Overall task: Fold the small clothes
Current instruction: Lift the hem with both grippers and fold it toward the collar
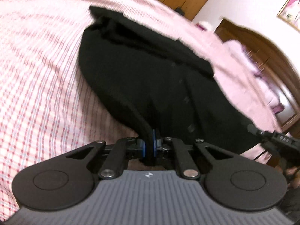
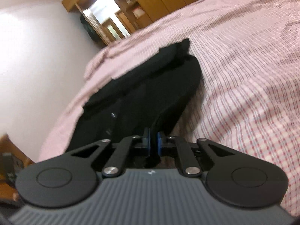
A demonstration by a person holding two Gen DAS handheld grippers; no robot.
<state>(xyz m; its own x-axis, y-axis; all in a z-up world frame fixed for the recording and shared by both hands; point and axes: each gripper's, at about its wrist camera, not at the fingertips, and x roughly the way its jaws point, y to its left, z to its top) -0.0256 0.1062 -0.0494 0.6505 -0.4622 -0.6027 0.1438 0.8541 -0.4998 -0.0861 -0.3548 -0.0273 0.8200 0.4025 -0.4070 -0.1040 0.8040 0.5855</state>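
- Where the left wrist view looks forward, the left gripper (image 1: 149,140) sits at the lower middle of the frame, its blue-padded fingers (image 1: 154,140) clenched on the near edge of a black garment (image 1: 150,71).
- From that pinch the black garment rises toward the upper middle of the frame, spreading wide across the centre and ending in a bunched, folded part near the top — its near edge is lifted off the bed where the pads bite it.
- Under and around it lies a pink checked bedsheet (image 1: 37,75), filling the left half of the frame and curving over the top.
- At the right edge of that same view the right gripper (image 1: 252,128) comes in from the side, its tip against the garment's lower right corner; the picture is blurred there.
- Seen from the right wrist view, the right gripper (image 2: 153,142) is at the lower middle, its blue pads (image 2: 159,144) pressed close on a fold of black cloth (image 2: 146,93).
- That cloth stretches from the pinch up toward the middle of the frame, with the striped sheet (image 2: 243,75) on the right and a white wall (image 2: 37,46) on the left.
- A wooden wardrobe (image 2: 159,0) stands along the top.
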